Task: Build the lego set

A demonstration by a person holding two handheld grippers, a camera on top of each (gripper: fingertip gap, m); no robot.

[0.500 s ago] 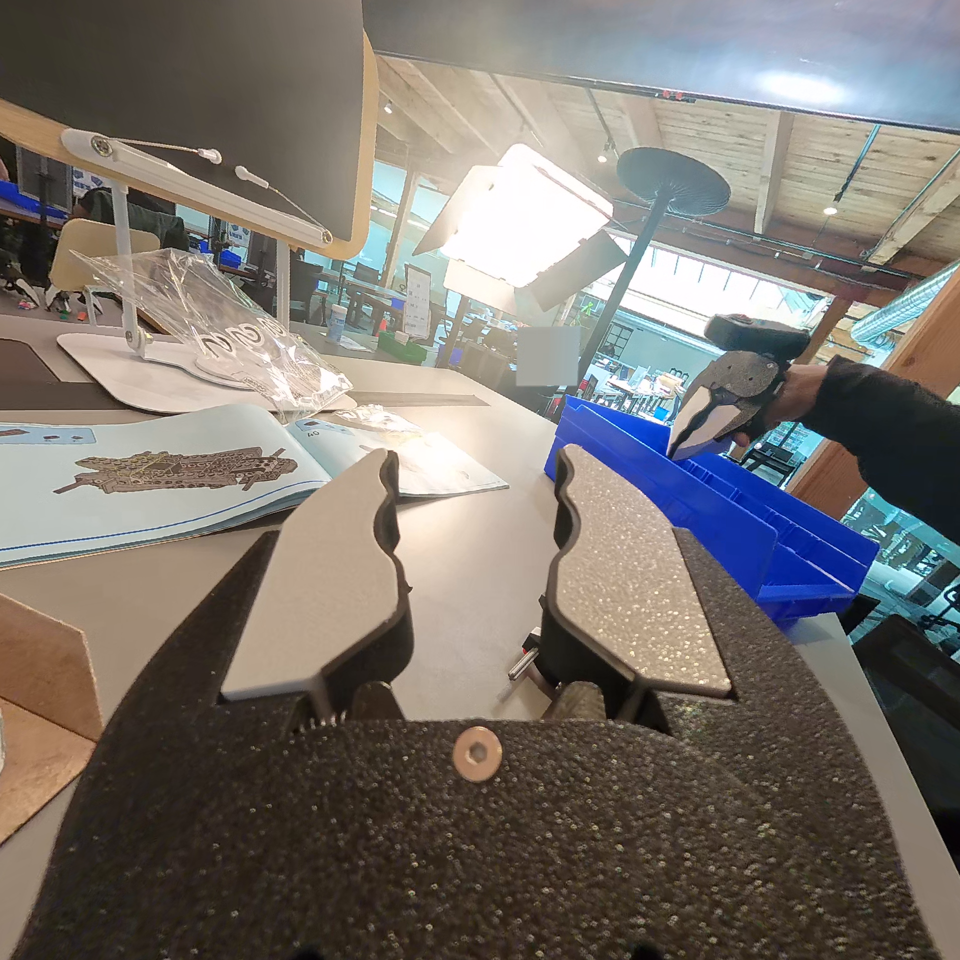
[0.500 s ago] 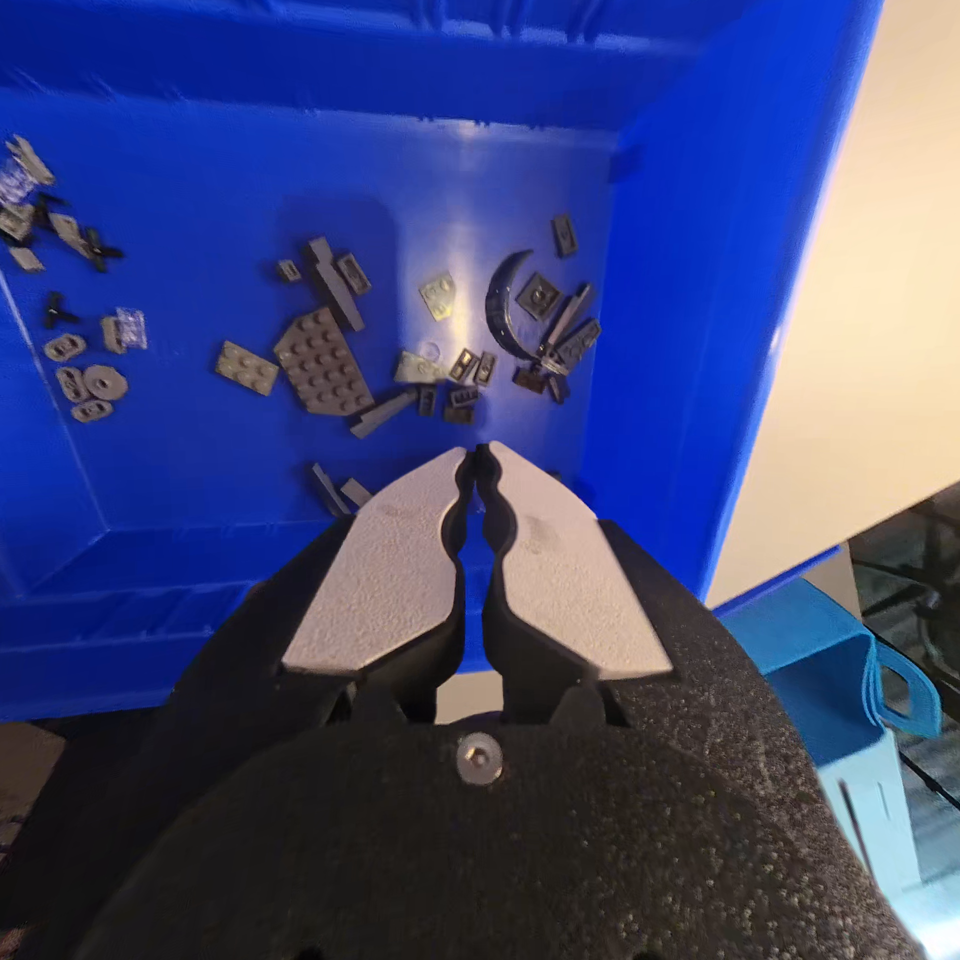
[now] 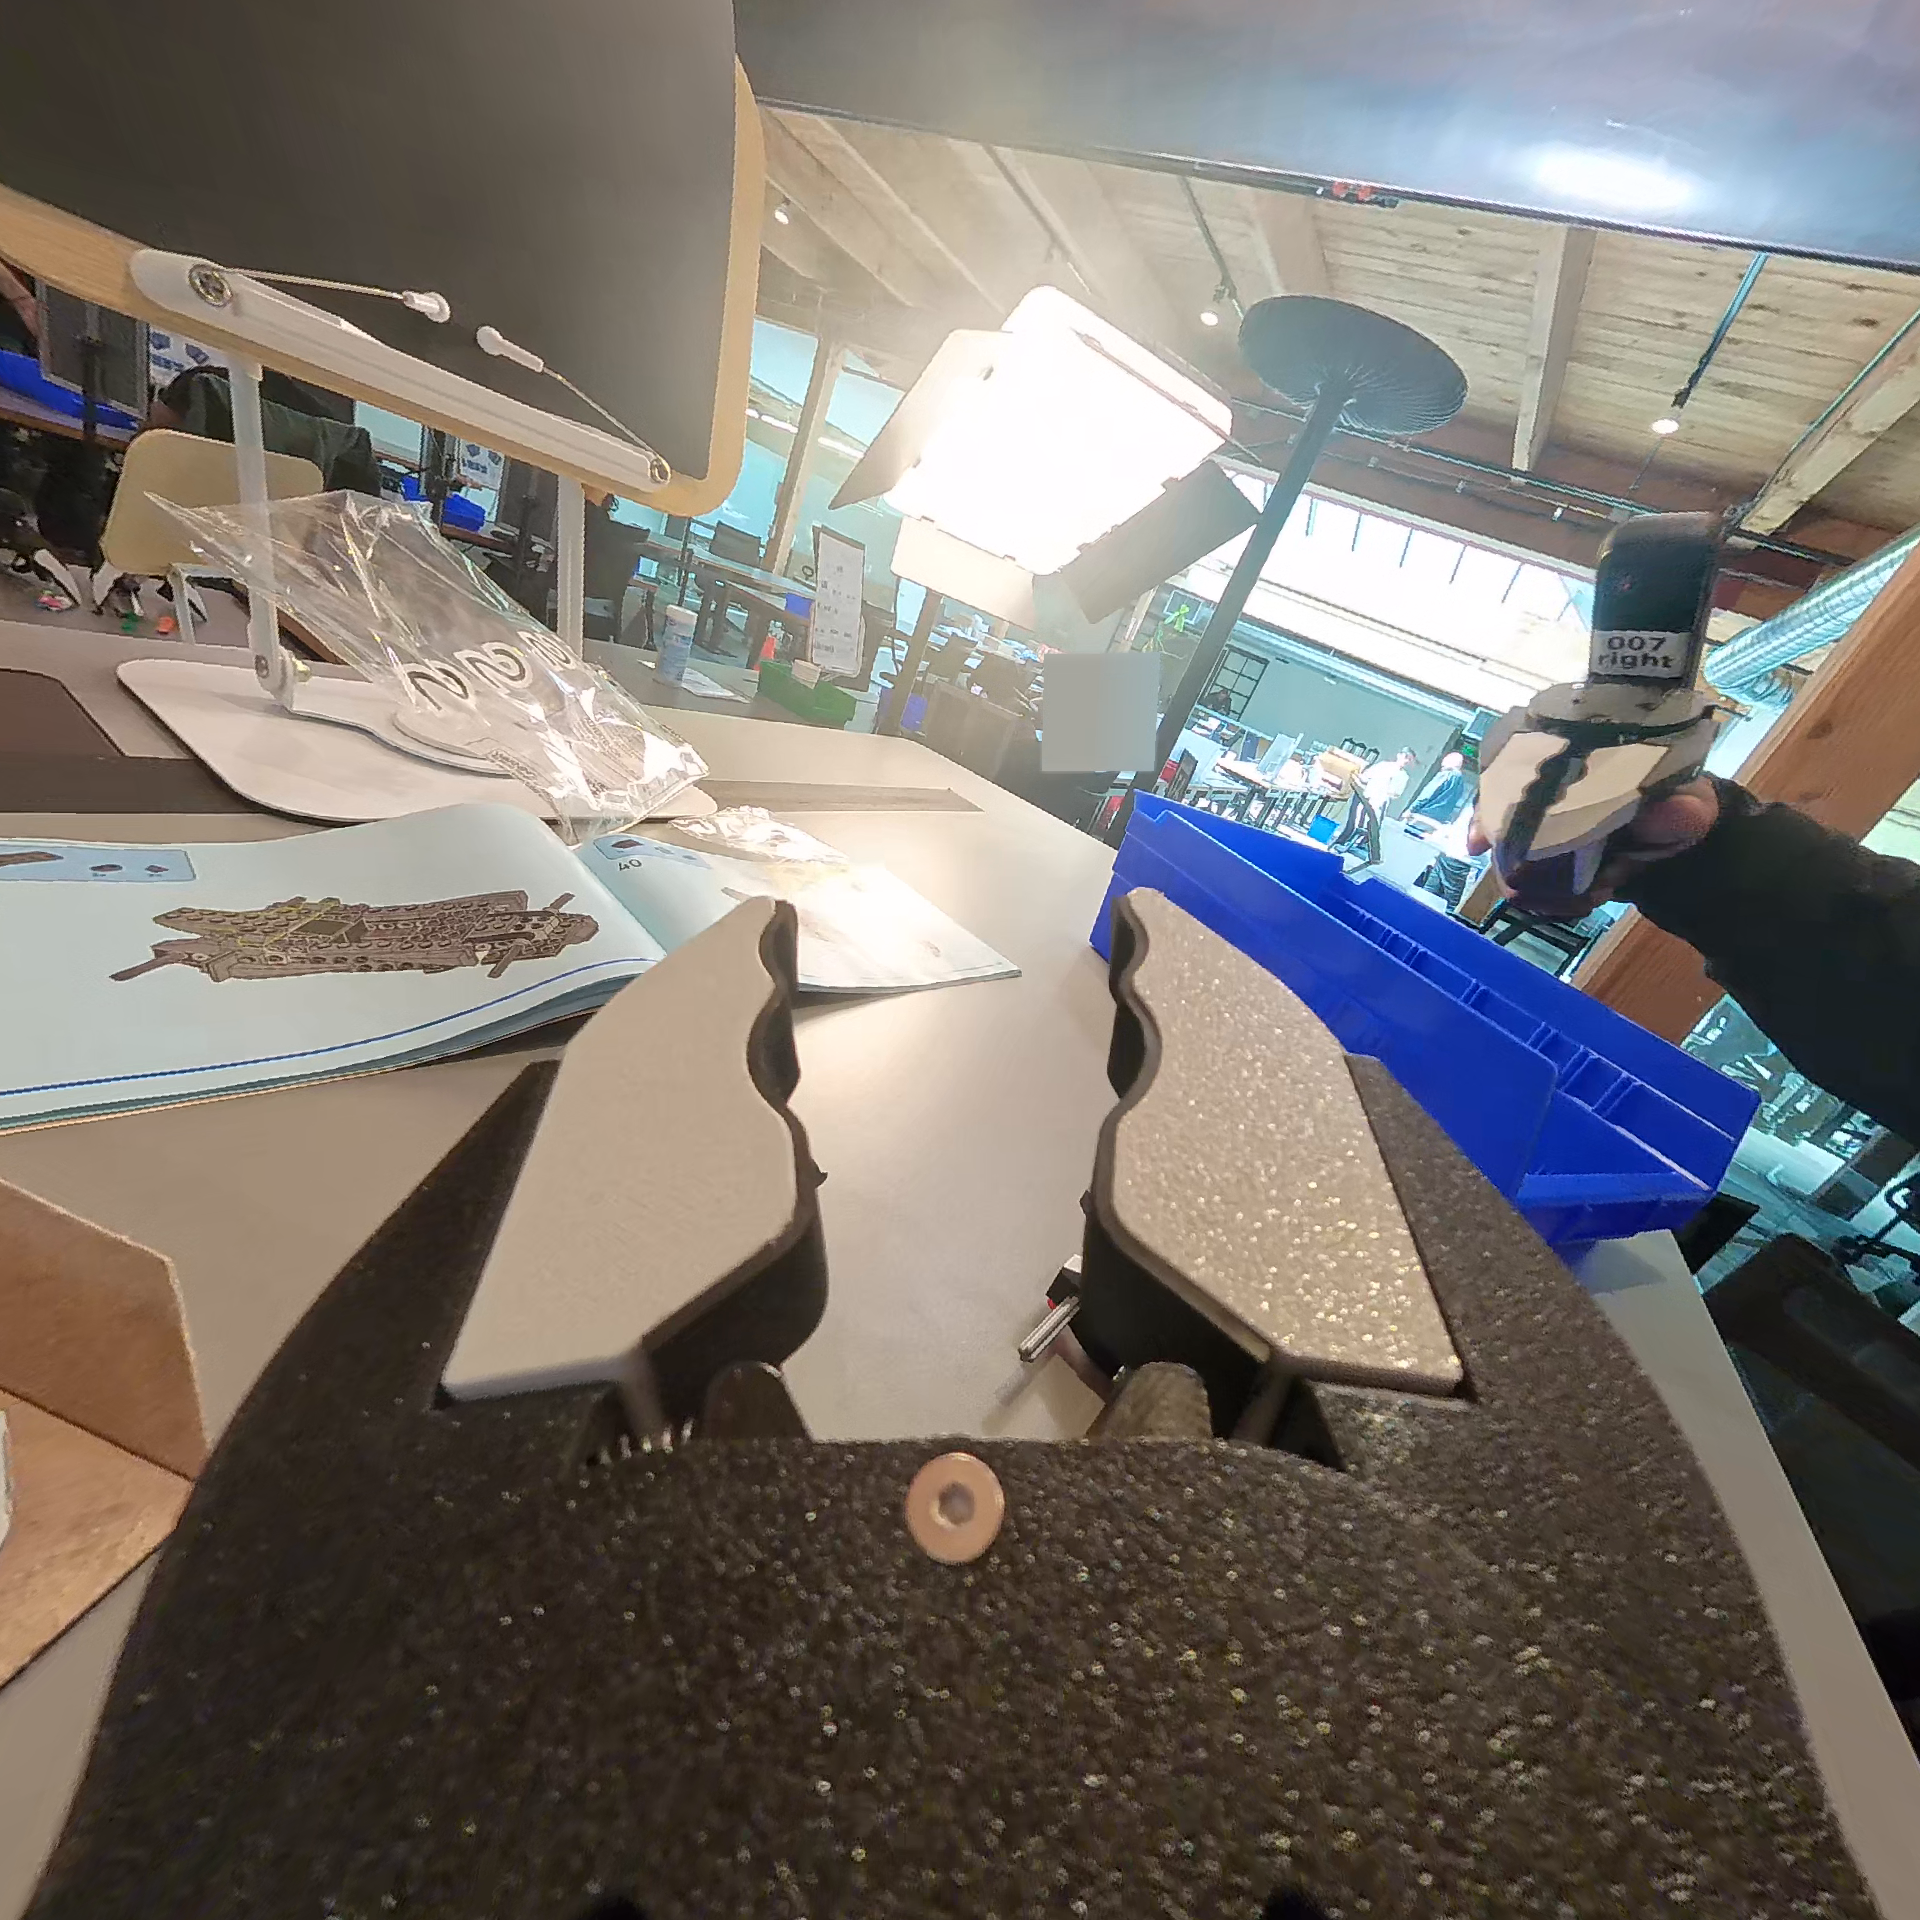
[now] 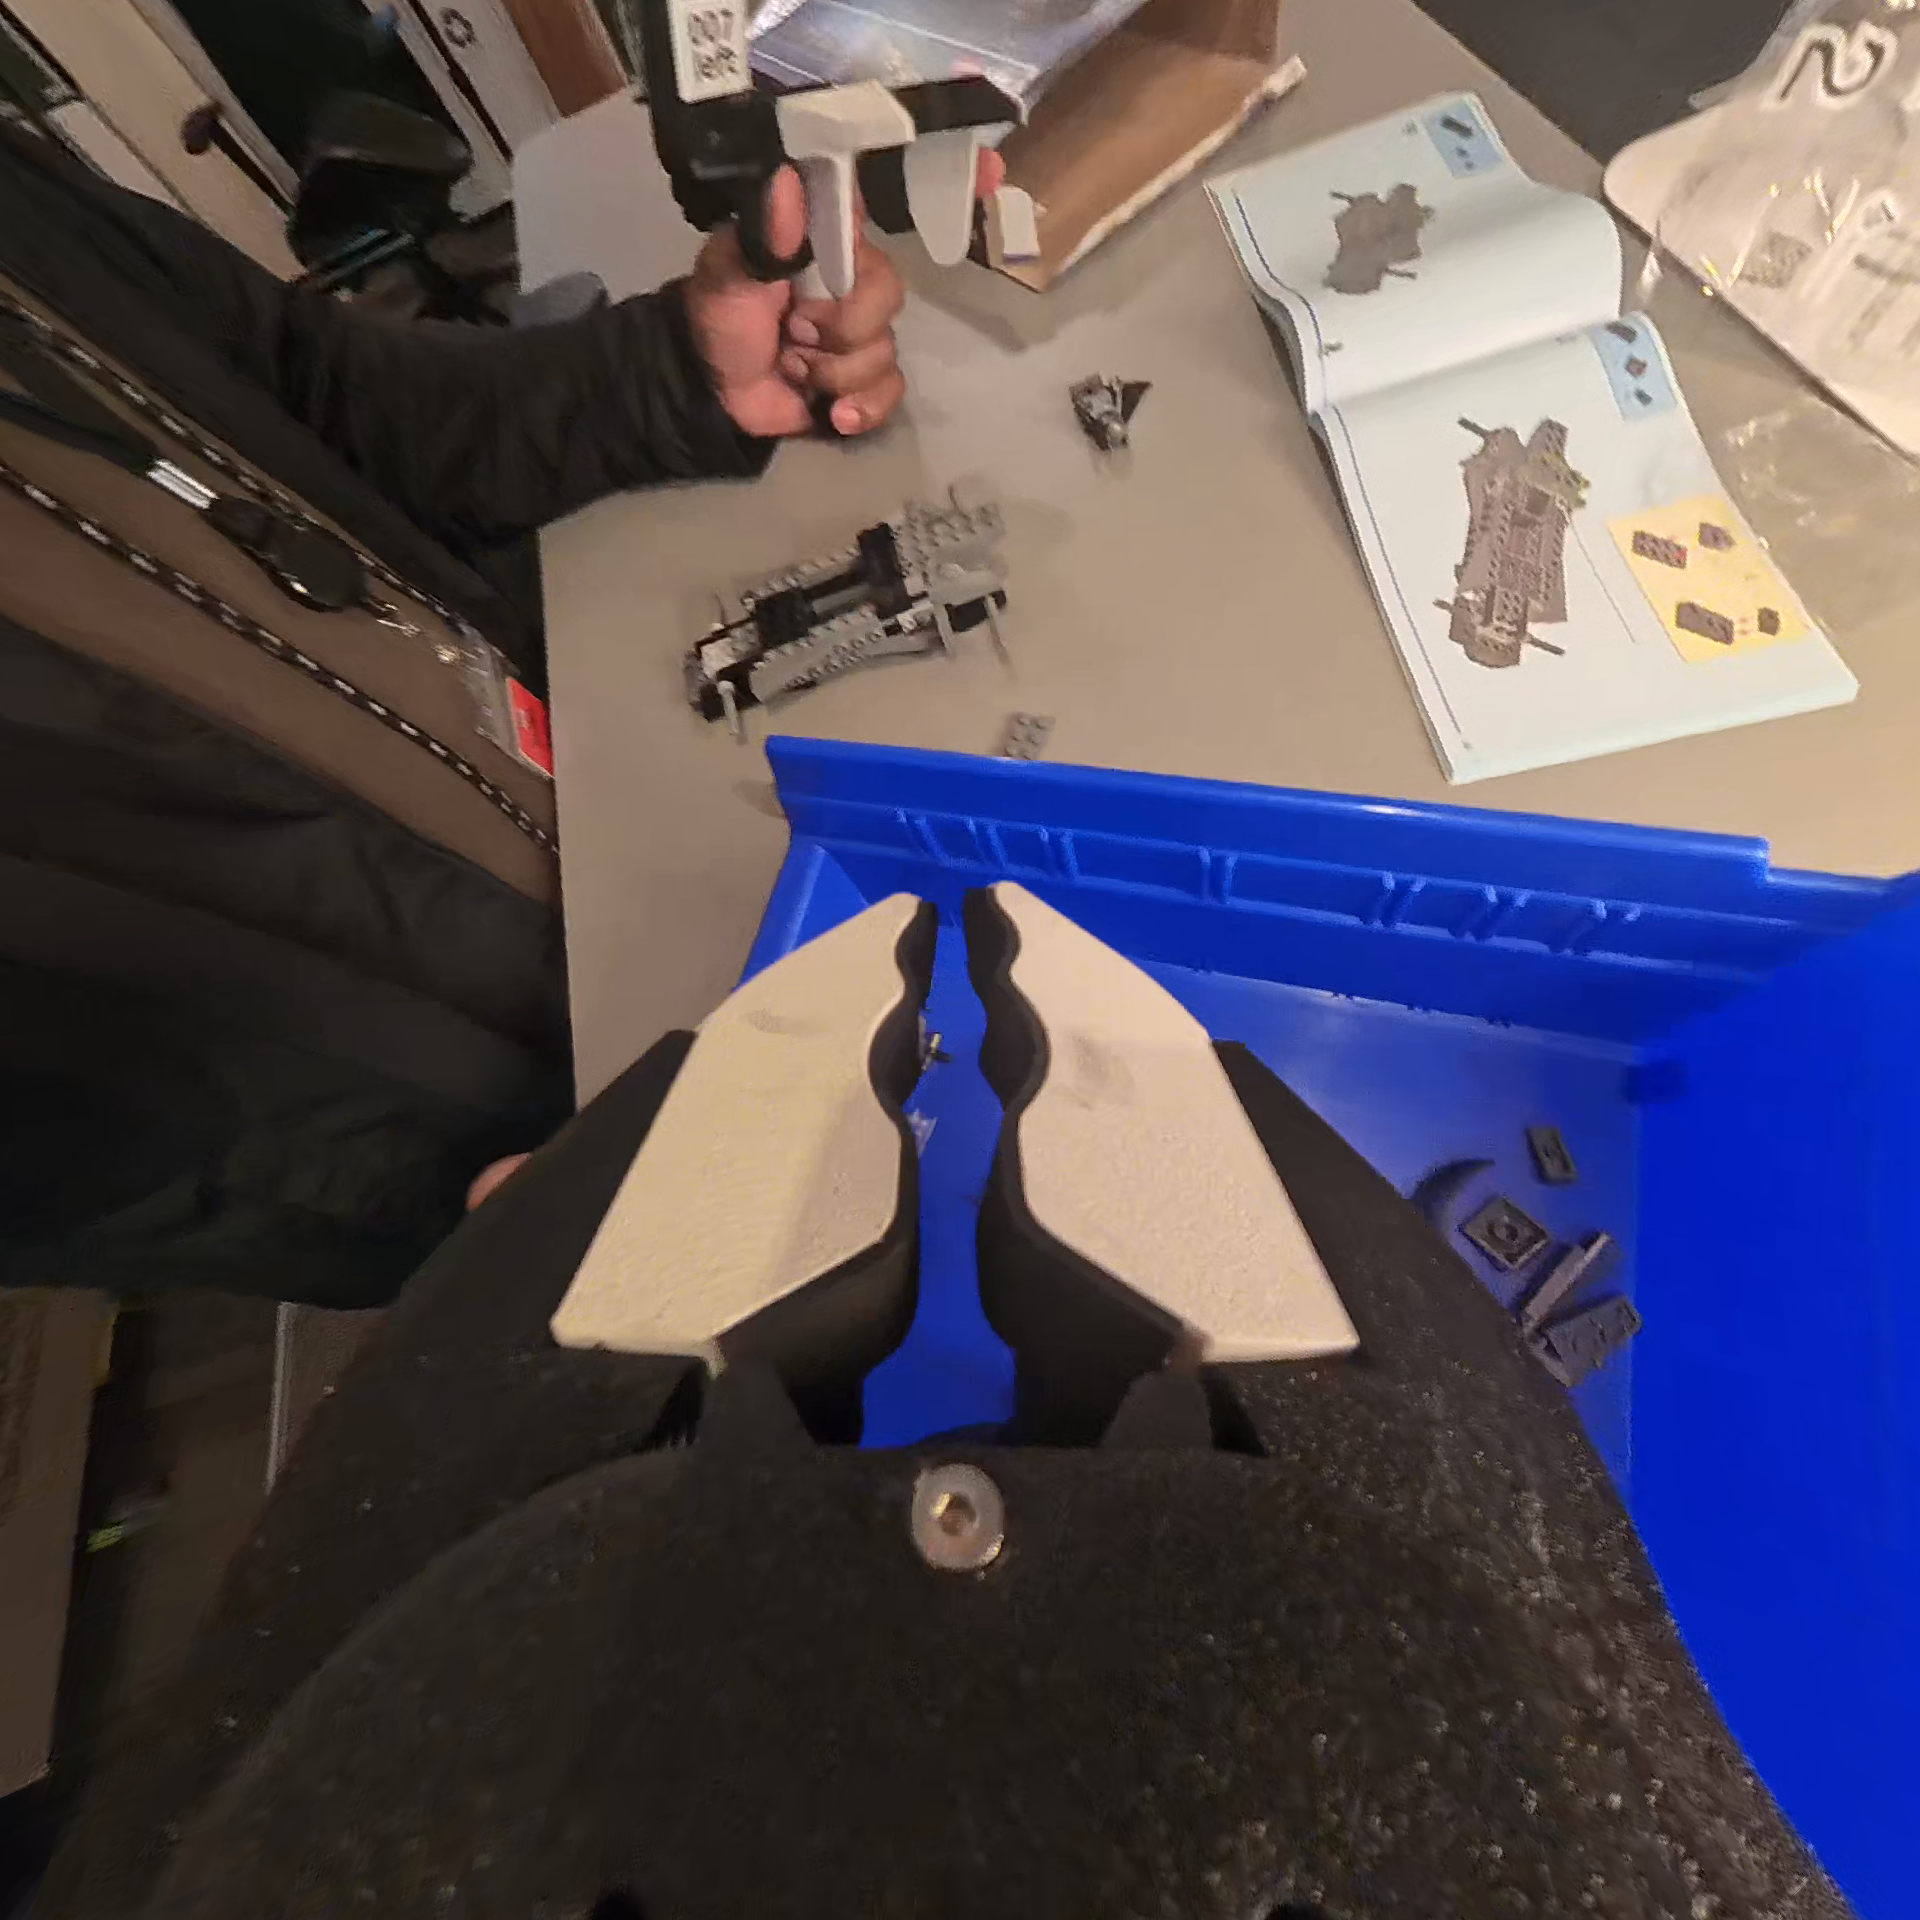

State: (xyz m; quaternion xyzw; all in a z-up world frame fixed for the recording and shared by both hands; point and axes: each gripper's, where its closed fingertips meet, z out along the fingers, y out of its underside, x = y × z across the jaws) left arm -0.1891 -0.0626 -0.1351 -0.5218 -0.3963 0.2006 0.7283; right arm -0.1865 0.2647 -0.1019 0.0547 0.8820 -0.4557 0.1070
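While the left gripper (image 3: 951,904) hangs wide and empty above the bench (image 3: 935,1195) near the booklet (image 3: 312,997), the right gripper (image 4: 951,899) stands over the blue bin (image 4: 1299,831). Its fingers are a narrow slit apart, gripping nothing. Grey bricks (image 4: 1538,1278) lie in the bin's corner, and the model (image 4: 852,613) sits on the bench beyond.

One blue bin (image 4: 1299,842), one booklet (image 4: 1538,520), perhaps two bags (image 3: 436,623).

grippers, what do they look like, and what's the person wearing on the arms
Both the left gripper and the right gripper have a black grainy body with a silver screw, and two pale grey fingers with wavy black inner pads. Each carries a white label on its handle. The sleeves are black.
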